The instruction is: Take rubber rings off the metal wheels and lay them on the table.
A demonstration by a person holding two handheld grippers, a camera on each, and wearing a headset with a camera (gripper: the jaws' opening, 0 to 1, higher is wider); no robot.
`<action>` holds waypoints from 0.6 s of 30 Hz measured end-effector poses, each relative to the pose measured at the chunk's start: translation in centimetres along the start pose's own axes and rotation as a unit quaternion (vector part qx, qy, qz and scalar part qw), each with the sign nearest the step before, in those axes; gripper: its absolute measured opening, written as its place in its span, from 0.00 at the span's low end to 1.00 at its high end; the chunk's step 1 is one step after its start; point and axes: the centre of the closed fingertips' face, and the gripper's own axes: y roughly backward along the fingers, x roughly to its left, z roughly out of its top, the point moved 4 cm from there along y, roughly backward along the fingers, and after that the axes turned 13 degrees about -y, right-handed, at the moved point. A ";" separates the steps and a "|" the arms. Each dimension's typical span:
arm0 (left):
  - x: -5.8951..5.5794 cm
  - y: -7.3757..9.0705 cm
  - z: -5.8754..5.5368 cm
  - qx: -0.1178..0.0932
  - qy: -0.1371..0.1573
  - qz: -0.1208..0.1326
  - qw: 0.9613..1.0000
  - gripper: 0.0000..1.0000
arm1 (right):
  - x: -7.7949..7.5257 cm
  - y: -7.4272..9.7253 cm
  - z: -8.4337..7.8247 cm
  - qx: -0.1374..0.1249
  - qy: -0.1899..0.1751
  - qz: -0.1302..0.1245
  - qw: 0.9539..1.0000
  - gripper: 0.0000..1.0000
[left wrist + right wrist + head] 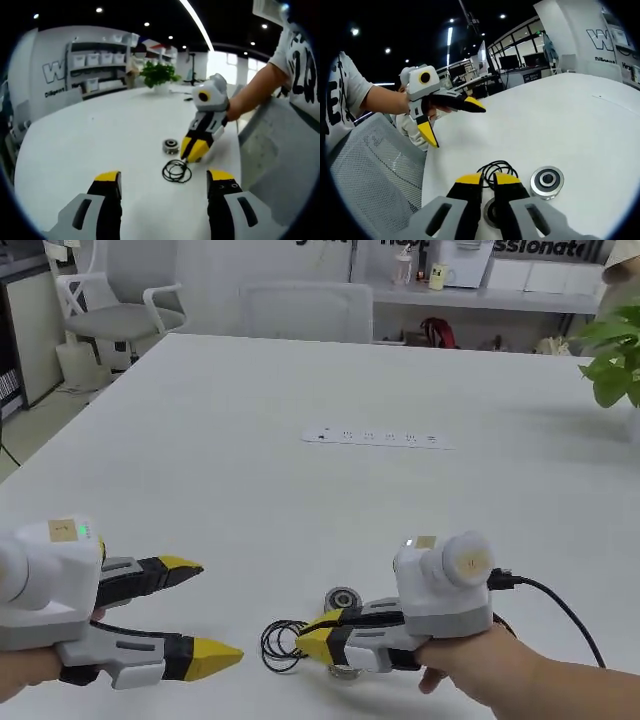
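Note:
A loose pile of black rubber rings (280,643) (176,171) (495,167) lies on the white table (300,500). One metal wheel (342,600) (171,145) (547,181) sits just beyond the pile. A second wheel (490,212) lies under my right gripper (312,635) (196,149) (487,179). That gripper's yellow tips are together at the edge of the pile; whether they pinch a ring is hidden. My left gripper (200,608) (165,177) (457,126) hovers open to the left of the pile, with nothing between its jaws.
A white power strip (375,437) lies mid-table. A potted plant (615,355) (159,75) stands at the table's far right edge. Office chairs (110,300) and shelves stand beyond the table. A mesh chair (370,170) is beside the near edge.

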 end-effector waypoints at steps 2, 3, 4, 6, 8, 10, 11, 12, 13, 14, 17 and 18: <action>0.0 0.1 0.0 0.000 0.000 0.001 1.000 0.70 | -0.1 0.1 0.1 -0.002 0.009 -0.003 1.000 0.07; 0.0 0.1 -0.1 0.001 0.000 0.000 1.000 0.70 | -0.1 0.1 0.2 -0.003 0.008 -0.004 1.000 0.08; 0.0 0.1 -0.1 0.001 -0.001 0.001 1.000 0.70 | -0.2 0.2 0.2 -0.005 0.009 -0.005 1.000 0.10; 0.1 0.2 -0.1 0.002 -0.001 0.002 1.000 0.70 | -0.2 0.3 0.4 -0.008 0.009 -0.005 1.000 0.12; 0.2 0.3 0.0 0.000 -0.001 0.004 1.000 0.70 | -0.2 0.5 0.6 -0.013 0.007 -0.002 1.000 0.14; 0.3 0.5 0.1 -0.001 0.000 0.006 1.000 0.70 | -0.1 0.6 0.8 -0.015 0.007 -0.002 1.000 0.16; 0.3 0.5 0.1 -0.002 0.001 0.006 1.000 0.70 | -0.1 0.7 1.0 -0.018 0.007 -0.002 1.000 0.17; 0.4 0.5 0.1 -0.002 0.002 0.006 1.000 0.70 | 0.0 0.8 1.1 -0.019 0.008 -0.001 1.000 0.18; 0.4 0.6 0.1 -0.001 0.002 0.007 1.000 0.70 | 0.0 0.9 1.2 -0.021 0.010 -0.001 1.000 0.18; 0.4 0.6 0.1 -0.001 0.001 0.007 1.000 0.70 | 0.0 1.0 1.3 -0.023 0.011 -0.001 1.000 0.19; 0.4 0.7 0.2 -0.001 0.000 0.007 1.000 0.70 | 0.1 1.5 1.6 -0.028 0.011 0.000 1.000 0.21; 0.4 0.7 0.2 -0.001 -0.001 0.007 1.000 0.70 | 0.1 1.6 1.7 -0.029 0.014 -0.001 0.999 0.22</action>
